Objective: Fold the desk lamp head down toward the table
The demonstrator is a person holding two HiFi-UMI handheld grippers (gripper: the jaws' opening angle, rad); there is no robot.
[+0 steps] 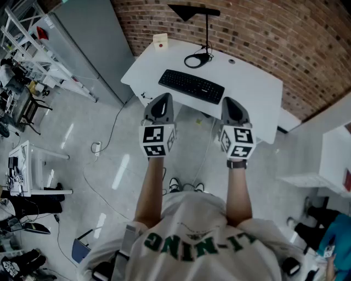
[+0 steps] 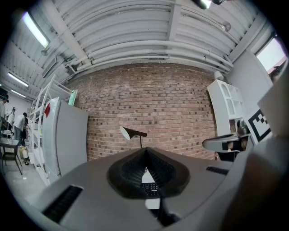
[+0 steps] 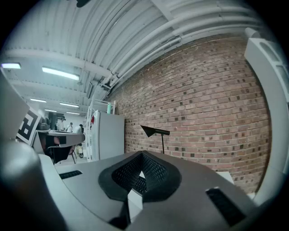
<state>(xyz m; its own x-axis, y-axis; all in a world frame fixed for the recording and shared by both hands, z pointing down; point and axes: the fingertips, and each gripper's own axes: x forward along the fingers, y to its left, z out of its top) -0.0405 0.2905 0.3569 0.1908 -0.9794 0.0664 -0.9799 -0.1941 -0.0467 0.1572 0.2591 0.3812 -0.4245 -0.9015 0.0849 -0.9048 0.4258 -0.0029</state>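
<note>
The black desk lamp stands at the back of the white desk, against the brick wall. Its thin stem is upright and its cone head juts out level to the left. The lamp shows small and far in the left gripper view and the right gripper view. My left gripper and right gripper are held level side by side, short of the desk's near edge. Both are shut with nothing between the jaws, seen again in the left gripper and right gripper views.
A black keyboard lies across the desk's near half. A small white box sits at the back left corner, and a coiled cable lies by the lamp's foot. A grey cabinet stands left, white shelving right.
</note>
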